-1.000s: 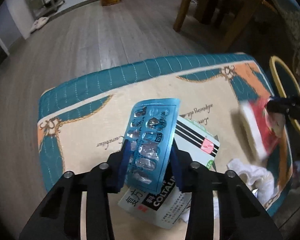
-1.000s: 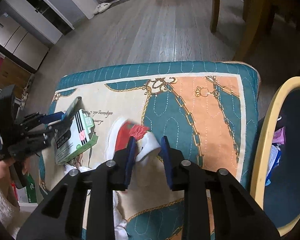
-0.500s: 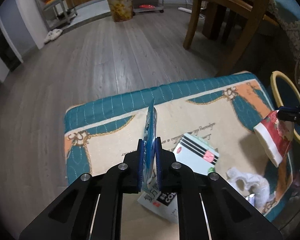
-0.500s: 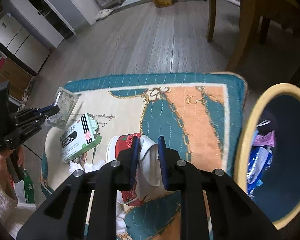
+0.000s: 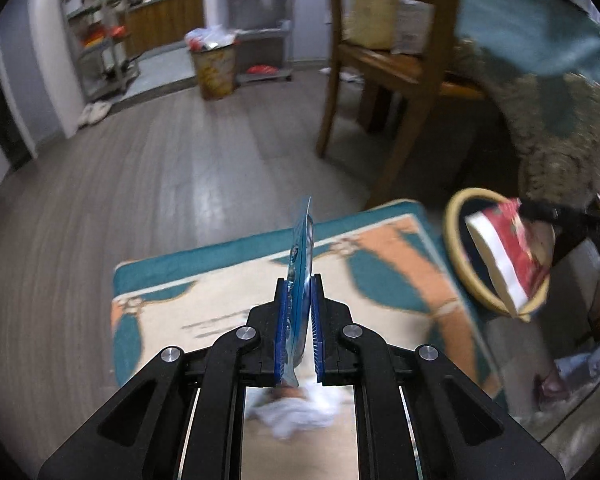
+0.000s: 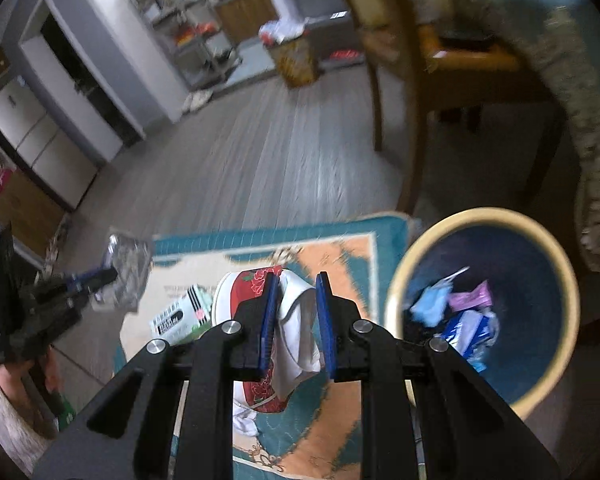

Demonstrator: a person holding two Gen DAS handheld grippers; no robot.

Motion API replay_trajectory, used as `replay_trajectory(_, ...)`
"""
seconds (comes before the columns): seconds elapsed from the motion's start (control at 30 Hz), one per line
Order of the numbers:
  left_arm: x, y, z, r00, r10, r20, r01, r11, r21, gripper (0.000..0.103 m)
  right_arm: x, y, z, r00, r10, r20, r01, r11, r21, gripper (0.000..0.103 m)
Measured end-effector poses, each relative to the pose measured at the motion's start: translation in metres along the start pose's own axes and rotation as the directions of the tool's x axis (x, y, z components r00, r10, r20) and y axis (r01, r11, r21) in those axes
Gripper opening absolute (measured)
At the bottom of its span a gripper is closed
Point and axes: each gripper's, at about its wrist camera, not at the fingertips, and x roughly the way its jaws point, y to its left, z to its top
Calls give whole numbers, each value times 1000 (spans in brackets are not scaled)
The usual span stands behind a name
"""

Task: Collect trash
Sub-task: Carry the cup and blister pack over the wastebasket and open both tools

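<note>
While both loads head binward: left gripper (image 5: 298, 332) pinches blister pack (image 5: 302, 264) edge-on above cushion (image 5: 204, 300); right gripper (image 6: 298, 320) clamps red-white wrapper (image 6: 290, 320) beside trash bin (image 6: 480, 216), ready for drop.

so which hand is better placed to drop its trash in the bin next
Right. Its tongs hold the red-and-white wrapper right beside the open bin; the left tongs, clamping the blister pack, sit farther back over the mat.

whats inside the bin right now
The bin holds crumpled wrappers: light blue, pink and blue-white. Anything under them and the near inner wall is hidden, partly behind the right gripper.
</note>
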Motion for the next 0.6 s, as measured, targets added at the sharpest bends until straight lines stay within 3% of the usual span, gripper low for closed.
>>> replay_trajectory(0.17,-17,-54,-4,1000,-20,16,19,997,77,12,-32,-29,4,998,-26,65,23,999,47,19)
replay_trajectory(0.33,-22,-87,-9,997,-75,31,71,990,124,12,-32,-69,0,998,-50,48,44,991,125,19)
replay_trajectory(0.47,-4,-106,-15,990,-128,55,121,986,118,12,-26,-97,-4,996,-86,29,79,982,170,19)
replay_trajectory(0.6,21,-131,-10,984,-179,9,175,972,157,12,-26,-123,-8,992,-124,23,117,971,207,19)
